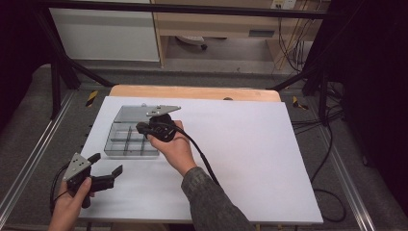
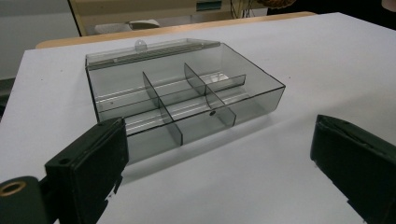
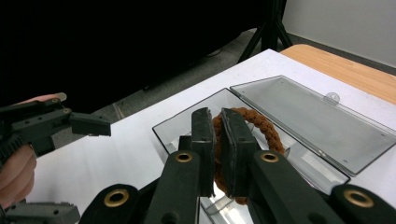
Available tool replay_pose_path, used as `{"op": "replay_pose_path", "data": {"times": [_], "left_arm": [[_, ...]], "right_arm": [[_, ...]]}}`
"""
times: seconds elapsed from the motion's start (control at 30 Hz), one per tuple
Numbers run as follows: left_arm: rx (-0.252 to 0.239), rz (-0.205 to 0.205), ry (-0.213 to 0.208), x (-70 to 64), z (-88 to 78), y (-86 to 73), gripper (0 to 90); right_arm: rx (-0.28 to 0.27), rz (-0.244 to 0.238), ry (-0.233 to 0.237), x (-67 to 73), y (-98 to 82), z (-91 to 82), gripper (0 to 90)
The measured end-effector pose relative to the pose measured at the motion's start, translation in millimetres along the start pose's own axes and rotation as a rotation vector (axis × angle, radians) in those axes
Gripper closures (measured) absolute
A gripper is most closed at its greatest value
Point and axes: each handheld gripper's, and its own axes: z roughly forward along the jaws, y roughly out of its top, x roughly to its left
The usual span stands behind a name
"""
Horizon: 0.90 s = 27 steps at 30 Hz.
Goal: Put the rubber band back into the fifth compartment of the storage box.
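A clear grey compartment box (image 1: 130,139) lies at the table's left with its lid (image 1: 131,113) folded open behind it. Over the box's right side hangs my right gripper (image 1: 142,127), shut on a brown braided ring (image 3: 267,129). In the right gripper view the jaws (image 3: 215,115) pinch the ring's near side, and the ring dangles above the box (image 3: 173,125) and its lid (image 3: 308,116). My left gripper (image 1: 107,163) stands open near the front left corner, nothing between its jaws. It points at the box (image 2: 187,93), whose compartments look empty from here (image 2: 219,128).
White sheet (image 1: 250,159) covers the table, with a wooden edge (image 1: 192,91) at the back. Black frame legs (image 1: 60,72) stand at the far corners and cables (image 1: 332,144) trail on the floor at right. One left gripper finger (image 3: 88,125) shows left of the box.
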Motion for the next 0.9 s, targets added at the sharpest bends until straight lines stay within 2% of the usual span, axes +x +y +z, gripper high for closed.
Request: {"op": "replay_pose_path", "data": {"times": [0.33, 0.9], "left_arm": [[0.007, 0.002, 0.000, -0.1, 0.1, -0.2, 4.2], [0.015, 0.011, -0.006, -1.4, 1.7, -0.6, 4.2]], "right_arm": [[0.026, -0.012, 0.000, 2.6, 1.2, 14.2, 84.5], [0.054, 0.008, 0.000, -2.5, -5.2, 30.9, 84.5]]}}
